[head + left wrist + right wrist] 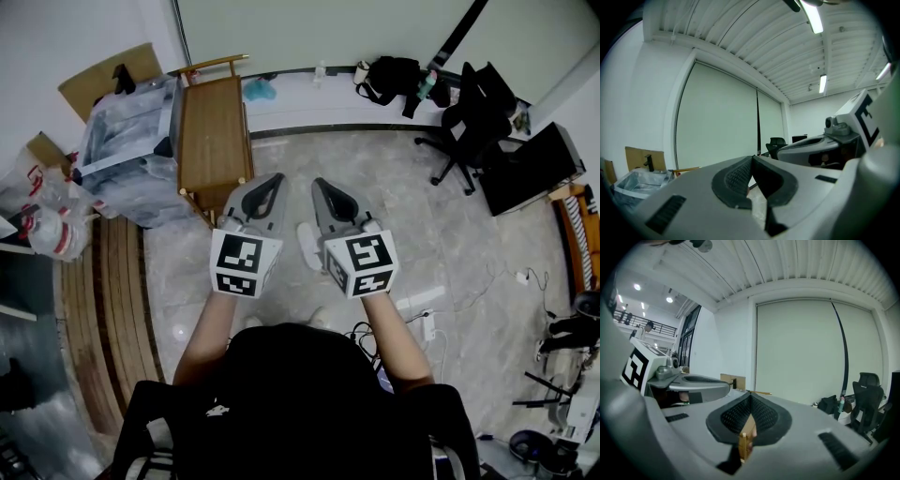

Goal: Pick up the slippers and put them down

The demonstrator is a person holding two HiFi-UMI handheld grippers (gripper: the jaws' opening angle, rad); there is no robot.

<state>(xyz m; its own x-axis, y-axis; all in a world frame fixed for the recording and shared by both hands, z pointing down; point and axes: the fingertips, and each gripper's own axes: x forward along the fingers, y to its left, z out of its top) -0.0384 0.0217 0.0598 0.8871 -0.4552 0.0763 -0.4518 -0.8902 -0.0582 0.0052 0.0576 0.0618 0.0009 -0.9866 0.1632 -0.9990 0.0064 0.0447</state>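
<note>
In the head view a white slipper (307,246) lies on the grey stone floor, showing between my two grippers and below them. A second pale shape (318,316) nearer my body is half hidden; I cannot tell whether it is the other slipper. My left gripper (275,178) (752,158) is held level out in front with its jaws shut, tips touching and nothing between them. My right gripper (319,183) (750,394) is beside it, also shut and empty. Neither gripper touches a slipper. Each gripper view shows the other gripper alongside.
A wooden bench (214,131) stands ahead on the left, with a plastic-wrapped bundle (127,155) next to it. A black office chair (473,122) and a black bag (389,75) are at the far right. A power strip with cables (427,323) lies on the floor to my right.
</note>
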